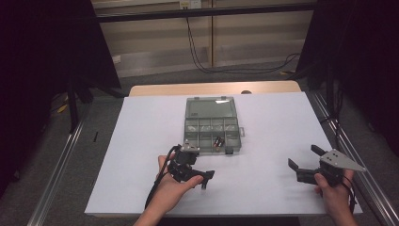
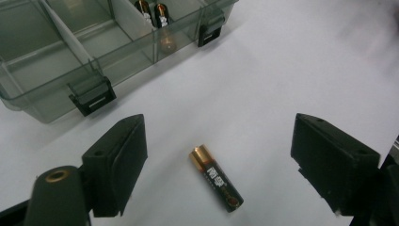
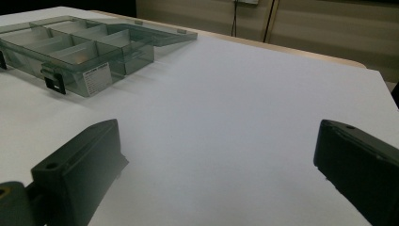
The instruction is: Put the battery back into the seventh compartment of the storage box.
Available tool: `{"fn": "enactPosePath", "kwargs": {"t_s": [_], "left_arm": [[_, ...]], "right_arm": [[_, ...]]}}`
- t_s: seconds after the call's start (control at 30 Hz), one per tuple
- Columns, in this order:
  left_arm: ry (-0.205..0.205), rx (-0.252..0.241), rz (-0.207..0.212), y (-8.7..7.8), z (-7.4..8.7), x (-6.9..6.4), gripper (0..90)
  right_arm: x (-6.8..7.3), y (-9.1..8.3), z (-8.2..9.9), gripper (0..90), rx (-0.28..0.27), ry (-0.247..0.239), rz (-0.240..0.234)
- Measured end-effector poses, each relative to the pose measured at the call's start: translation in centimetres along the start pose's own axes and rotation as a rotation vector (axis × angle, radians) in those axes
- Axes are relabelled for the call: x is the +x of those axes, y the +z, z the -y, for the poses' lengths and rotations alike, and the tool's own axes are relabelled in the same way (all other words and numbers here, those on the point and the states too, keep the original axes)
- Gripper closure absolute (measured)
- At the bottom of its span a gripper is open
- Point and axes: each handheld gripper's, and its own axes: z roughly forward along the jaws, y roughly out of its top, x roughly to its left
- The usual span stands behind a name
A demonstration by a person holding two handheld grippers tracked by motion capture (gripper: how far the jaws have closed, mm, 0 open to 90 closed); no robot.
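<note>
Roughly part-done, by the look of it: two batteries (image 2: 153, 13) already in a front compartment of the clear organizer box (image 1: 211, 126), lid open. One AA battery (image 2: 216, 177) left, lying flat on white table (image 1: 273, 122) just in front of box, between jaws of left gripper (image 2: 216, 165); jaws wide, not touching it. Right gripper (image 3: 216, 174) well right of box, released, empty. Battery label: black w/ gold end, printed characters, not legible. Small sticker on box side, unreadable.
</note>
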Motion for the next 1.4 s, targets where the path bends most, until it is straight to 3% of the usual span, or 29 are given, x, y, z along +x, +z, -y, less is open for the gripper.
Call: {"fn": "enactPosePath", "kwargs": {"t_s": [0.17,0.5,0.53,0.57,0.97,1.3,1.4], "left_arm": [[-0.002,0.008,-0.008,0.2,0.6,-0.2,25.3],[-0.003,0.071,-0.019,1.3,2.0,-0.4,34.0],[-0.002,0.08,-0.014,1.4,2.1,-0.4,35.7],[0.003,0.077,-0.036,1.6,2.3,-0.5,37.3],[0.011,0.101,-0.043,2.4,3.0,-0.7,58.2],[0.021,0.096,-0.132,2.6,3.2,-1.1,76.3],[0.044,0.106,-0.145,2.6,3.2,-1.3,77.0]], "right_arm": [[0.0,0.0,0.0,0.8,0.0,0.0,0.0],[0.0,0.0,0.0,0.8,0.002,0.0,0.005],[0.0,0.0,0.0,0.8,0.002,0.0,0.006],[0.0,0.0,0.0,0.9,0.002,0.001,0.007],[0.0,0.1,0.0,0.9,0.007,0.001,0.011],[-0.1,0.0,0.0,0.9,0.002,0.004,0.009],[-0.1,0.0,0.0,0.9,0.001,0.005,0.007]]}}
